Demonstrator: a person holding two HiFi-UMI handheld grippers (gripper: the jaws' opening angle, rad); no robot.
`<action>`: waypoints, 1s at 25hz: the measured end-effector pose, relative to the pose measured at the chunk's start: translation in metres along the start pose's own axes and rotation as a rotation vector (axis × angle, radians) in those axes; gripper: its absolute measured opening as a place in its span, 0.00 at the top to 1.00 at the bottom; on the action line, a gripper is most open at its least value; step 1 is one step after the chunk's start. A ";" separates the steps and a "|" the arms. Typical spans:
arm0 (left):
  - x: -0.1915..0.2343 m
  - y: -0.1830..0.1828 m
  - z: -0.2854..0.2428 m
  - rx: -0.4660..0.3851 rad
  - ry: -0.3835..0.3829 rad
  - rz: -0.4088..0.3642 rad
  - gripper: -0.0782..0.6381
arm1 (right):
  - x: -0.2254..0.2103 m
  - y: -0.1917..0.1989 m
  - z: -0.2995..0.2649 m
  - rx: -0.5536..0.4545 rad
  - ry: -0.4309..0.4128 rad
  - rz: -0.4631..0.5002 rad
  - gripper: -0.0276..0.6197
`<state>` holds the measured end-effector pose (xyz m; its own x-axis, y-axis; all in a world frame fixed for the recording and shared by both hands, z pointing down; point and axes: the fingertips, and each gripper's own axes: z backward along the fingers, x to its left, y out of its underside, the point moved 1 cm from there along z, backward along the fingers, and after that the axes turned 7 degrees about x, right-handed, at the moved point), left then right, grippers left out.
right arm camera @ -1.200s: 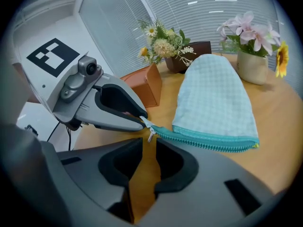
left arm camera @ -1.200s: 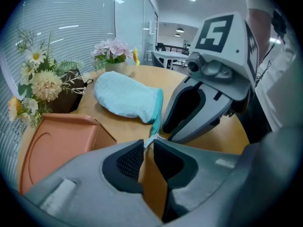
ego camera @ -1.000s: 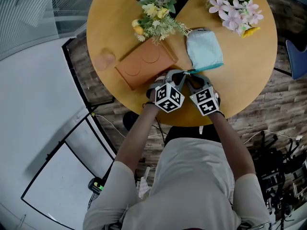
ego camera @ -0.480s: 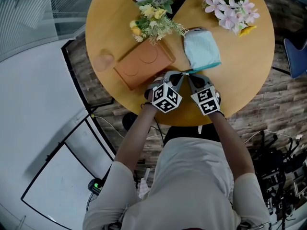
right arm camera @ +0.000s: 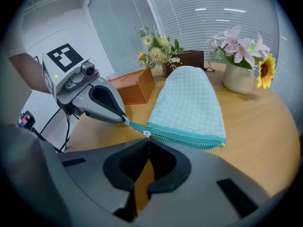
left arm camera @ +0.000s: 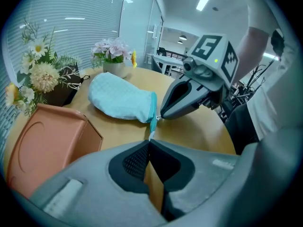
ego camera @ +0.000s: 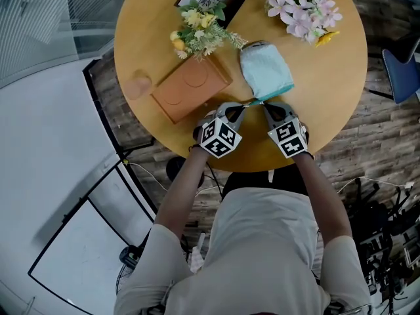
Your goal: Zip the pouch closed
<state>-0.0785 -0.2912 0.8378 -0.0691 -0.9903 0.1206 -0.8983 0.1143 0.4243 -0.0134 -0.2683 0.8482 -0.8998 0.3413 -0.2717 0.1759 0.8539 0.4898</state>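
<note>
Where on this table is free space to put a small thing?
The widest bare patch is right of the pouch, in front of the pink flowers, up to the table rim. A smaller one lies between the yellow flowers and the left rim. Crowded: around the orange box and the pouch.

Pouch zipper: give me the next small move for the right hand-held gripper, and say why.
Probably draw the right hand-held gripper along the pouch edge toward the yellow-tipped far end. Its jaws are shut on the zipper pull, which sits close to the left hand-held gripper, itself pinching the zipper tail; nearly the whole zipper lies ahead.
</note>
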 end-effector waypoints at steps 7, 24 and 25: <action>-0.008 0.001 0.017 -0.008 -0.002 0.063 0.87 | -0.015 0.010 0.026 -0.014 0.020 -0.026 0.95; -0.031 0.009 0.071 -0.033 -0.047 0.159 0.87 | -0.016 0.017 0.086 -0.027 0.040 0.070 0.95; -0.033 0.010 0.074 -0.032 -0.051 0.163 0.87 | -0.016 0.019 0.089 -0.023 0.044 0.076 0.95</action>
<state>-0.1171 -0.2633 0.7720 -0.2351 -0.9611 0.1448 -0.8590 0.2752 0.4317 0.0400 -0.2226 0.7877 -0.9010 0.3866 -0.1970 0.2353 0.8169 0.5266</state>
